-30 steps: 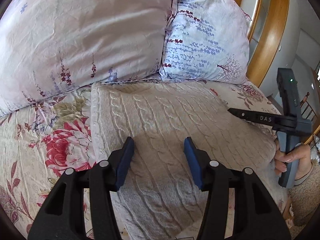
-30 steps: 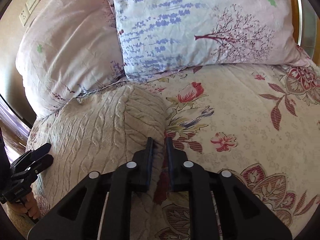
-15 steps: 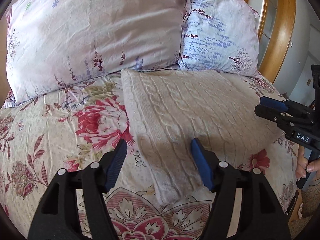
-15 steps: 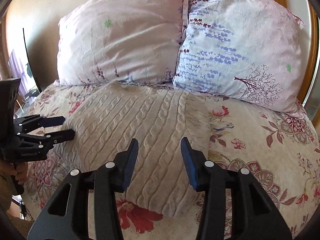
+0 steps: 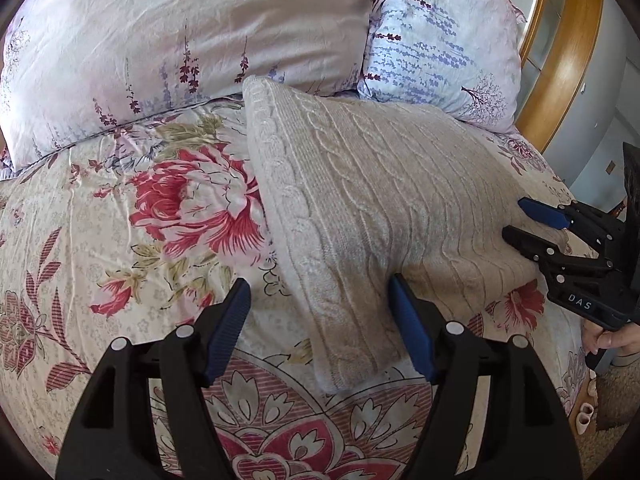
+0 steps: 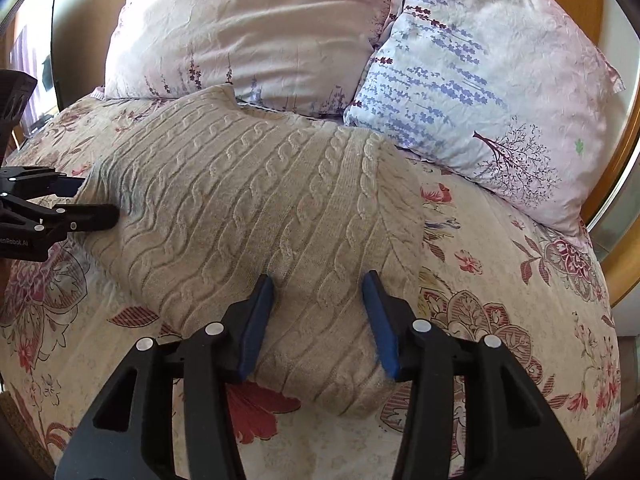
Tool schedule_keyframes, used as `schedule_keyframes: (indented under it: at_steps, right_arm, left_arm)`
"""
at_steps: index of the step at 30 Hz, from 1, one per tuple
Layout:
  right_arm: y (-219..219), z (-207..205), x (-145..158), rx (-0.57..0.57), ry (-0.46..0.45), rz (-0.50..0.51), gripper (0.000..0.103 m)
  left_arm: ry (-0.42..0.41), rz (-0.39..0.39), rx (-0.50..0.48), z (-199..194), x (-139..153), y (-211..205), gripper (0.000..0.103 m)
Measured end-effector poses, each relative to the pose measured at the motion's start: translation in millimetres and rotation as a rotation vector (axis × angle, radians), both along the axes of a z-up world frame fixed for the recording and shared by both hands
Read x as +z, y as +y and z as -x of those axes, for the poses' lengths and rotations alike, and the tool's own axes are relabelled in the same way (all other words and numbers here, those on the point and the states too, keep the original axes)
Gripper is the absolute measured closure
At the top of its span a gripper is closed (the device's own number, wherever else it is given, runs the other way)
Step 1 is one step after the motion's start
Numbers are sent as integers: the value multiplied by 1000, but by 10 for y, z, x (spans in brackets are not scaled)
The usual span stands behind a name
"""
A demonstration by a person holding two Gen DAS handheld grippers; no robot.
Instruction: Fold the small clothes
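On the floral bed (image 5: 120, 240), the folded cable-knit sweater (image 5: 380, 200) is lying below the pillows (image 6: 280, 32); the left tool (image 5: 320, 312) and the right tool (image 6: 318, 312) are both gaping wide over its near edge, gripping nothing.

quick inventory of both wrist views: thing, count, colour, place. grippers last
knit sweater: 1, beige cable knit, folded flat on the bed, top edge by the pillows
pink pillow: 1, pale pink with flower sprigs, head of bed, left
blue pillow: 1, pale blue and pink with a tree print, head of bed, right
bedspread: 1, cream with red flowers, under everything
headboard: 1, wood, behind the blue pillow
left gripper: 1, black with blue pads, open, straddling the sweater's near left corner
right gripper: 1, black with blue pads, open, over the sweater's near right part
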State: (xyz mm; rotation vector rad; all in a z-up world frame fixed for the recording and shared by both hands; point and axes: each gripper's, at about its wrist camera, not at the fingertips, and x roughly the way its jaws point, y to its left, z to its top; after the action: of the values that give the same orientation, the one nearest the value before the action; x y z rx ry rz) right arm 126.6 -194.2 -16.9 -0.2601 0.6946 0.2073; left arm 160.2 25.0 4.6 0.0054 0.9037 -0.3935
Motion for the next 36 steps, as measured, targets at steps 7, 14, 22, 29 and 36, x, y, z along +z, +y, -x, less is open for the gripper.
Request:
schedule_keyframes:
  at_steps: [7, 14, 22, 29, 36]
  right_arm:
    - [-2, -38, 55, -58, 12, -54, 48]
    - [-223, 376, 312, -148, -113, -150, 6]
    - [-343, 625, 231, -245, -109, -203, 1]
    - [-180, 646, 46, -226, -24, -178, 1]
    - [-81, 620, -99, -234, 37, -169, 1]
  left_arm:
    - [-14, -24, 36, -32, 13, -21, 21]
    - [-63, -13, 101, 274, 163, 122, 11]
    - [0, 31, 154, 546, 83, 119, 6]
    - [0, -38, 190, 704, 27, -22, 2]
    - [21, -109, 208, 731, -89, -166, 2]
